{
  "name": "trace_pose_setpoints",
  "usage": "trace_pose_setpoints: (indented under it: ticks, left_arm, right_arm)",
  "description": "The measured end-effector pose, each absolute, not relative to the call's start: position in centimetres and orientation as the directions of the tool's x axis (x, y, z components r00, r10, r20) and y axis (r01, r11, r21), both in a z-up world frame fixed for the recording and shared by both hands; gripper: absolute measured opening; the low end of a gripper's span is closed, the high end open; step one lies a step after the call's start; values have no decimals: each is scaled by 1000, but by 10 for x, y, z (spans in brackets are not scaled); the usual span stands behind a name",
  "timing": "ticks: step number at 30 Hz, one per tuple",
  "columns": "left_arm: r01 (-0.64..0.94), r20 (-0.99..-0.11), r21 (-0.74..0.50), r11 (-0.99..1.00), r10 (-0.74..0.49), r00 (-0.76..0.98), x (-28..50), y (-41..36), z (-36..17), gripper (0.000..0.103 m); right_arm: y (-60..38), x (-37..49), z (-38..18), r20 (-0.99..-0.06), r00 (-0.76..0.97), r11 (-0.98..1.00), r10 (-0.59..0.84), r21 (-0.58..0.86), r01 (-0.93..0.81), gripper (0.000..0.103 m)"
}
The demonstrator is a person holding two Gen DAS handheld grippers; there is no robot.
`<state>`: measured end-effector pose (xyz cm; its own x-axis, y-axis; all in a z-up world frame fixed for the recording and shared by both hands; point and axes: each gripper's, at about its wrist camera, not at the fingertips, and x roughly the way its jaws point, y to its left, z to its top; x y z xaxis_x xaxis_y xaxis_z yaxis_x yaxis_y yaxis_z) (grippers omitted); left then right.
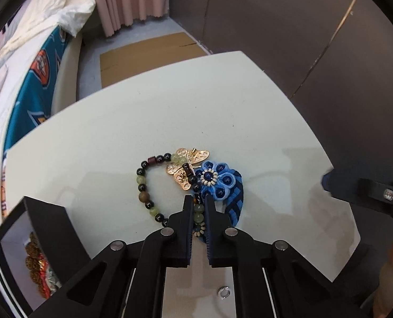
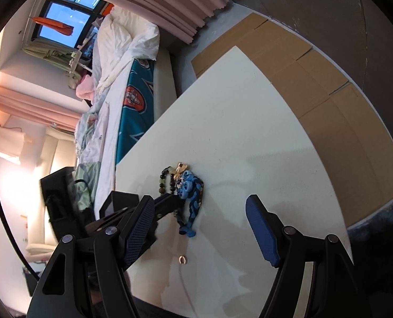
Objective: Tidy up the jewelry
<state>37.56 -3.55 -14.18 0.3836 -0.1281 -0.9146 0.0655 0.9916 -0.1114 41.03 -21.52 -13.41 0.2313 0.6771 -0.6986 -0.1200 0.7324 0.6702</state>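
Left wrist view, going from 9 o'clock: black jewelry box (image 1: 48, 228) at the table (image 1: 117, 137) edge, my left gripper (image 1: 198, 201) pinching the beaded bracelet (image 1: 143, 185) beside the blue flower piece (image 1: 217, 182), while my right gripper (image 2: 199, 209) hangs spread wide.

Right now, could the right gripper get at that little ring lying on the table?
Probably yes. The right gripper hangs open above the table, and the small ring lies bare just ahead, with nothing covering it.
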Motion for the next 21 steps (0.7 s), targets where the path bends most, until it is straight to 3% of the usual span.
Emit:
trace_pose_setpoints:
  ticks: [11, 21]
  left_arm:
    - [28, -875, -182, 983, -175, 451, 360, -2, -107, 8]
    - [-20, -832, -199, 980, -158, 532, 339, 33, -69, 8]
  right_arm:
    - [-186, 417, -150, -730, 191, 754, 656, 639, -152, 72]
    - [-151, 422, -151, -811, 212, 831, 546, 490, -264, 71]
